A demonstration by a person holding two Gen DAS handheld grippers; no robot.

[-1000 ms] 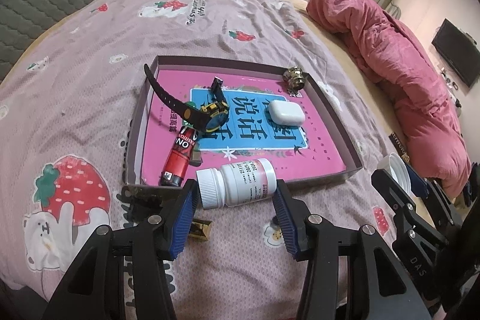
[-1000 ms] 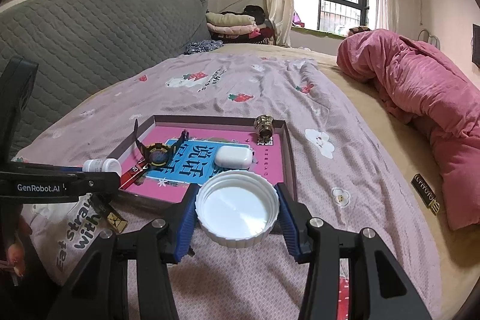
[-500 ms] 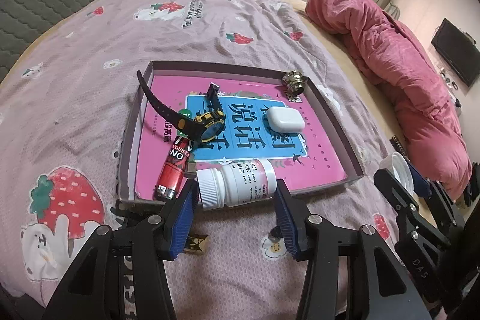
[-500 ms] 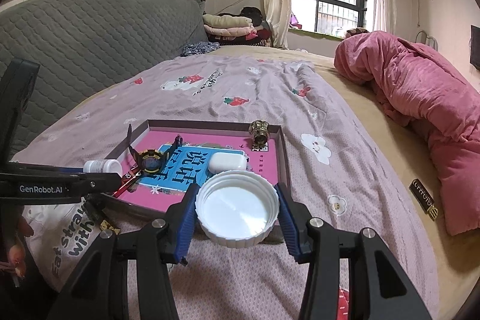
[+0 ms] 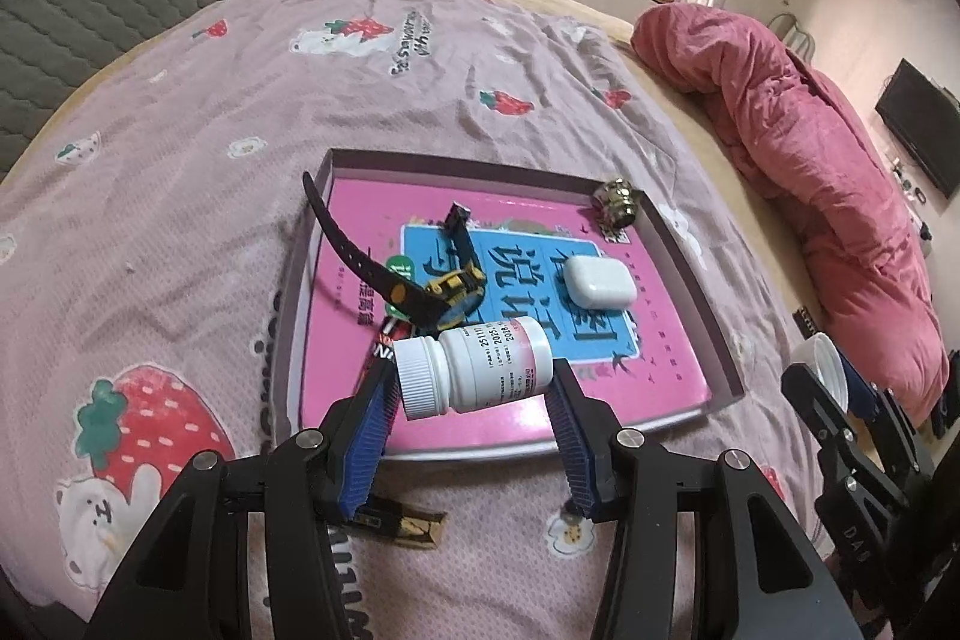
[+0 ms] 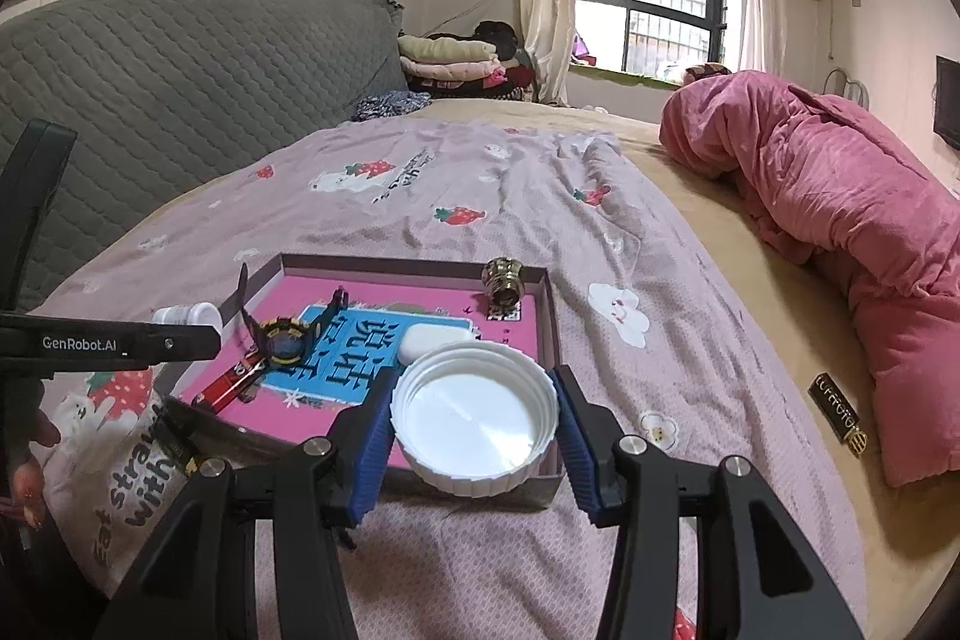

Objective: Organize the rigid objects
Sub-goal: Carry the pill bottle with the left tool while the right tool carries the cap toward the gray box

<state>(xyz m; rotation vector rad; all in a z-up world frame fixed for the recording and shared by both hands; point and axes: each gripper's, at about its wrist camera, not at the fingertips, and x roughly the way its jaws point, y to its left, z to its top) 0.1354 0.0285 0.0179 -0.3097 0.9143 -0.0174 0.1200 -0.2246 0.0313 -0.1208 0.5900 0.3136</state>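
Bedding in pale lilac with strawberry prints covers the bed [image 5: 198, 148], and on it lies a shallow purple tray [image 5: 690, 262] lined with a pink and blue book cover. Compared with a second ago, the left gripper [image 5: 468, 376] has carried its white pill bottle [image 5: 474, 367] from the near rim of the tray to a spot above the tray's near part, just in front of the watch [image 5: 432, 280]; the blue pads are clamped on the bottle's two ends, which lies sideways between them. That reads as the bottle being close to its drop point, so the placing step looks nearly ready, though whether the bottle hangs clear of the tray floor or rests on it cannot be told from this angle. The right gripper [image 6: 474, 418] has scarcely shifted and keeps its jaws pressed on the rim of a white lid [image 6: 474, 418], held open side up at the tray's near right corner. Already in the tray are the watch, a white earbud case [image 5: 600, 280] and a small brass piece [image 5: 615, 202] at the far right corner. A red tube [image 6: 231, 385] shows plainly from the right wrist, but in the left view the bottle hides nearly all of it. A dark wrapper [image 5: 402, 520] lies on the bedding partly under the left gripper's frame, and another dark packet [image 6: 840, 415] sits well apart by the pink quilt [image 6: 840, 220]; neither label is legible. Fingertips of a hand [image 6: 27, 451] peek in at the left edge, mostly cut off.
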